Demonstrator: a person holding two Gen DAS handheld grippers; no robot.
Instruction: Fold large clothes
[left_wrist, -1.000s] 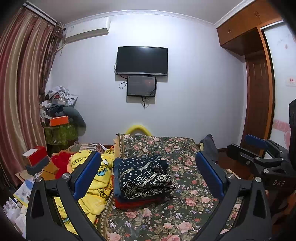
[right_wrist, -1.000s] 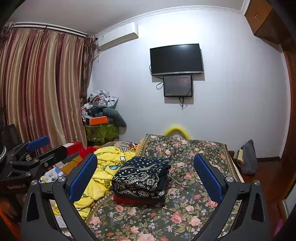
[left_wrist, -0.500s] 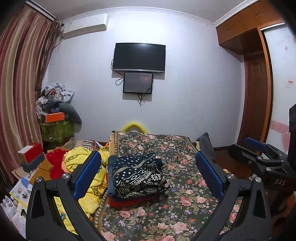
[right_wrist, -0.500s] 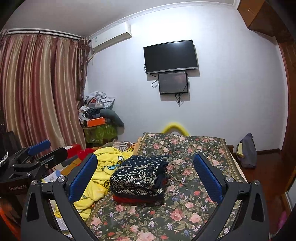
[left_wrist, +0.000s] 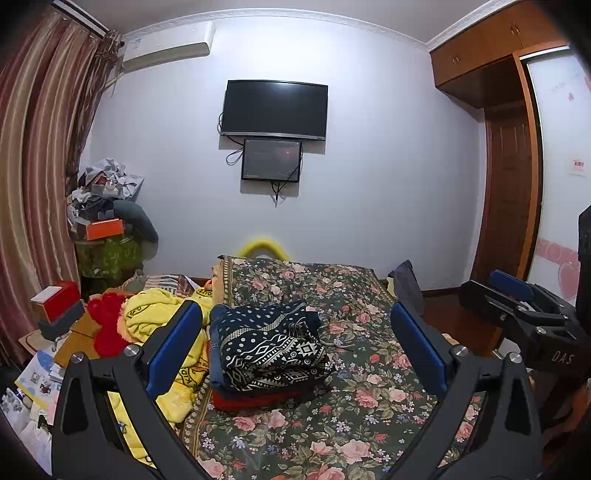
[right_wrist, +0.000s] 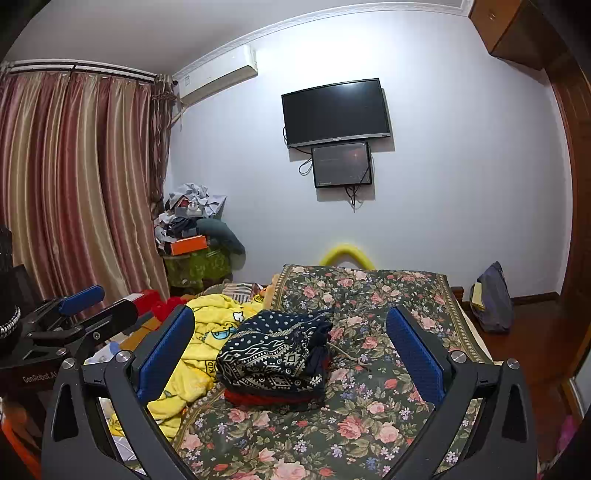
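Observation:
A folded stack of clothes lies on the floral bedspread (left_wrist: 347, 295), topped by a navy garment with white dots and patterns (left_wrist: 269, 343) (right_wrist: 277, 350) over a red one (left_wrist: 258, 400). My left gripper (left_wrist: 295, 343) hangs open above the bed's near end, well short of the stack, holding nothing. My right gripper (right_wrist: 290, 343) is likewise open and empty, level with the left one. Each gripper shows in the other's view: the right gripper (left_wrist: 524, 299) at the right edge, the left gripper (right_wrist: 79, 306) at the left edge.
A crumpled yellow cartoon blanket (left_wrist: 162, 325) (right_wrist: 207, 332) lies left of the stack, beside something red and fluffy (left_wrist: 107, 325). Boxes (left_wrist: 55, 306) and papers sit on the floor at left. A cluttered pile (left_wrist: 103, 214) stands by the curtain. A dark bag (right_wrist: 491, 299) leans at right.
Both grippers have tilted and lifted slightly, so the bed and stack sit a little lower in view. The jaws stayed open and the clothes have not moved.

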